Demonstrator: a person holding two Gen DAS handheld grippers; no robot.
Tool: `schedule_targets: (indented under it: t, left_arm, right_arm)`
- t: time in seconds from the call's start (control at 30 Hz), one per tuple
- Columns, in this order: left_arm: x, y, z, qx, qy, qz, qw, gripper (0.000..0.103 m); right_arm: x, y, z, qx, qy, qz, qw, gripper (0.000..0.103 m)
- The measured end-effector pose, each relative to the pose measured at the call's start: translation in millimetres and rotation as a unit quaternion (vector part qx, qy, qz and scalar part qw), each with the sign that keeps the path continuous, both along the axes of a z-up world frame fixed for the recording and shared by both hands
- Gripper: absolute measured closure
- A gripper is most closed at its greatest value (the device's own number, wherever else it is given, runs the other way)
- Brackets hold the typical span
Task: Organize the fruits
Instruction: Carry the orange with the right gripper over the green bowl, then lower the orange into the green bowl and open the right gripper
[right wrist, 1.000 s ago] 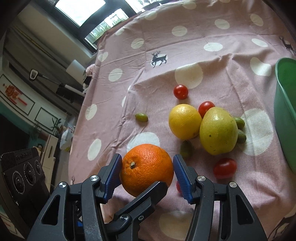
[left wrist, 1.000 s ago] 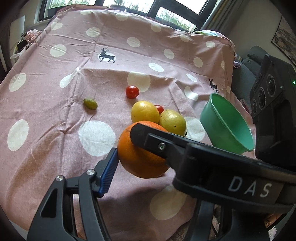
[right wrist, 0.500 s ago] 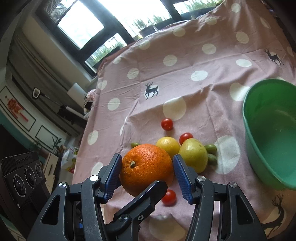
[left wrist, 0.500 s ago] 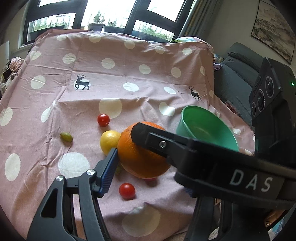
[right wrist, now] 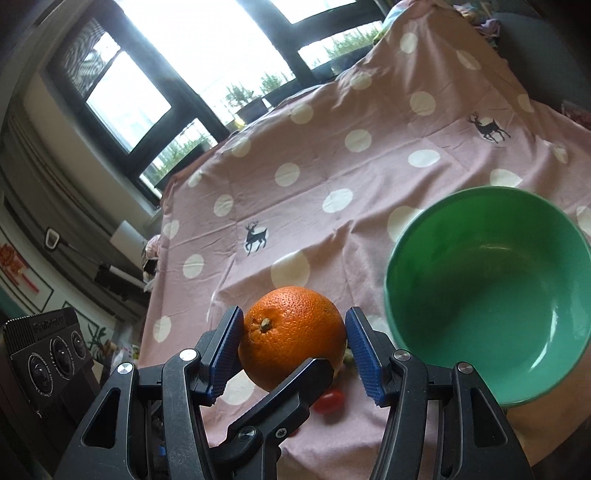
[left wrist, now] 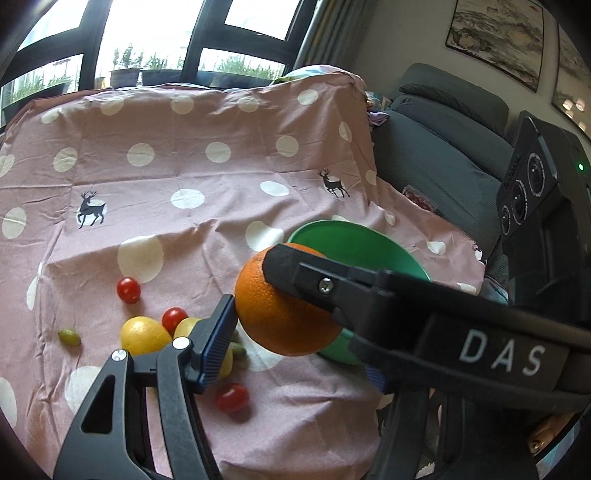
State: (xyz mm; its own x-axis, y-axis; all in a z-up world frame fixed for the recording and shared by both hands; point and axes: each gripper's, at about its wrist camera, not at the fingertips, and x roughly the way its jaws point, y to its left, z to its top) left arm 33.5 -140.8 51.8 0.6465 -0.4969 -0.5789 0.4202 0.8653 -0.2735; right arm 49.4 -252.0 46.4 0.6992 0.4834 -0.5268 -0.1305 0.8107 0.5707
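Both grippers' fingers (right wrist: 356,345) grip orange (right wrist: 291,338), lifted beside green bowl (right wrist: 487,291).

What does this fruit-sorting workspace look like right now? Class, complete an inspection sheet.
Surface: pink spotted cloth with deer prints, wrinkled.
Job's things: orange held off the cloth, near the empty green bowl; two yellow fruits, three cherry tomatoes and small green fruits lie on the cloth.
Clutter: nothing seen.
Grippers: left gripper and right gripper both clamp the orange.
Cables: nothing seen.
Surroundings: window, grey sofa, framed picture.
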Motion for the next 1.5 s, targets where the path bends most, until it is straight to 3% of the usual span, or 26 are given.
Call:
schedule_targets:
  t: [0.7, 1.17, 1.37, 1.5]
  left_arm:
    - [36.6, -83.4, -26.8, 0.025, 0.049, -0.129, 0.9902, 0.041]
    - [46.5, -96.7, -43.0, 0.018, 0.083, -0.151, 0.9848, 0.041]
    - [43.6, -98.0, -42.7, 0.022, 0.069, -0.145, 0.9868, 0.044]
    - [45.5, -94.2, -44.6, 0.025, 0.083, -0.144, 0.9858, 0.042]
  right_arm:
    - [4.5, -86.7, -35.3, 0.030, 0.053, -0.124, 0.990, 0.043]
    - [5.7, -97.6, -48.3, 0.017, 0.083, -0.150, 0.985, 0.043]
    - [6.9, -97.4, -49.9, 0.008, 0.089, -0.152, 0.984, 0.042]
    - [6.4, -95.8, -50.3, -0.001, 0.096, -0.156, 0.983, 0.042]
